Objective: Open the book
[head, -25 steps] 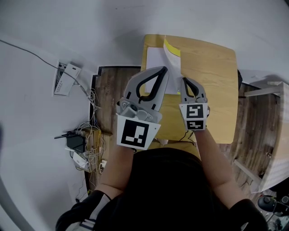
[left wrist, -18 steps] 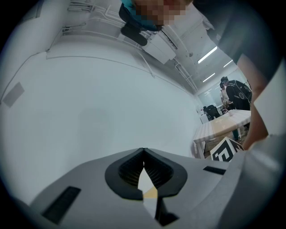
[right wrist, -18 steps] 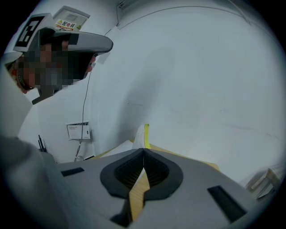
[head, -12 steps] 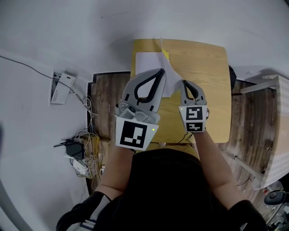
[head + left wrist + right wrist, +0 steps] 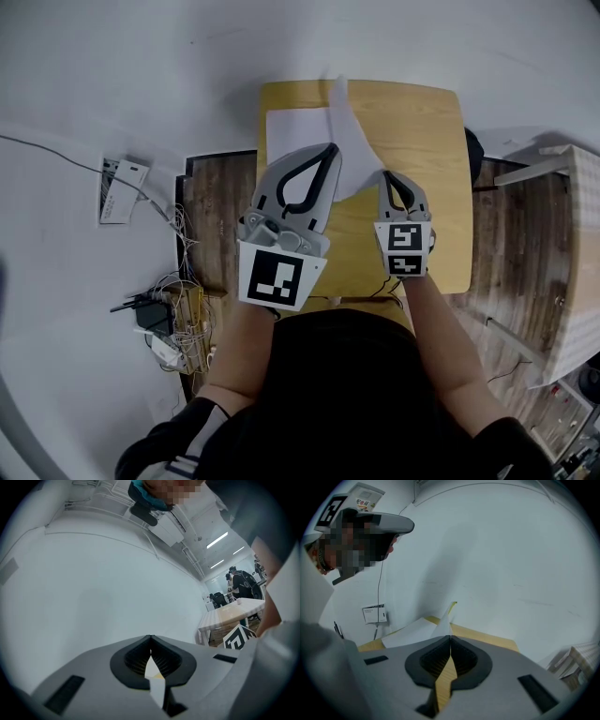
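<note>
An open book (image 5: 295,131) lies at the far left of a small wooden table (image 5: 422,141), white pages up. One leaf (image 5: 349,141) stands up at the spine. The right gripper view shows the same book (image 5: 410,633), with a yellow tip on the raised leaf (image 5: 446,618). My left gripper (image 5: 330,150) is shut and holds nothing. Its tips overlap the raised leaf in the head view, and I cannot tell whether they touch. My right gripper (image 5: 386,178) is shut and empty over bare tabletop, right of the book. In the gripper views both the left gripper (image 5: 150,638) and the right gripper (image 5: 450,637) have their jaws closed together.
A white wall stands just beyond the table. On the floor to the left lie tangled cables and a router (image 5: 155,300), and a socket box (image 5: 120,187) sits on the wall. Another table (image 5: 574,253) stands at the right, with people (image 5: 239,581) far off.
Both grippers have shifted to the right across the table, still shut. More of the book's left page shows now. The yellow edge by the raised leaf no longer shows in the head view.
</note>
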Demonstrator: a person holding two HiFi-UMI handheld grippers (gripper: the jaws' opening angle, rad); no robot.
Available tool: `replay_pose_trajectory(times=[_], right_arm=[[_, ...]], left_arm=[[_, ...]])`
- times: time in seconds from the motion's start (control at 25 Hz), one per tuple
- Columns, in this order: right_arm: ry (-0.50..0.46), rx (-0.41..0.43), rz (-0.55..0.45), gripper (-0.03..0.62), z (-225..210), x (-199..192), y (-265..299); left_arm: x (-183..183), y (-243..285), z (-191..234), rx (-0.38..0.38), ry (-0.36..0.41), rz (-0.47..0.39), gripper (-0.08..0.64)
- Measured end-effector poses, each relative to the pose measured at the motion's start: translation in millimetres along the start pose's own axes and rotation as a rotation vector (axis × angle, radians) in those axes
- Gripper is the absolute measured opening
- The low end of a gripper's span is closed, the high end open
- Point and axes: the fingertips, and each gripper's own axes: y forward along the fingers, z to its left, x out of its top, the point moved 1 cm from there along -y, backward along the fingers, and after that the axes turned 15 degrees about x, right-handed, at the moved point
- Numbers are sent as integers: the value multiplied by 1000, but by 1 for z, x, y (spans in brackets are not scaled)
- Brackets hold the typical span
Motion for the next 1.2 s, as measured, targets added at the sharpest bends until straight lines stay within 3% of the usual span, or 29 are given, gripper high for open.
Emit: replay_pose_trajectory(times=[1.2], right_arm=[[125,-31,158,30,-43,-89,-7]], left_arm=[[-25,11,-12,42,-9,67,11]])
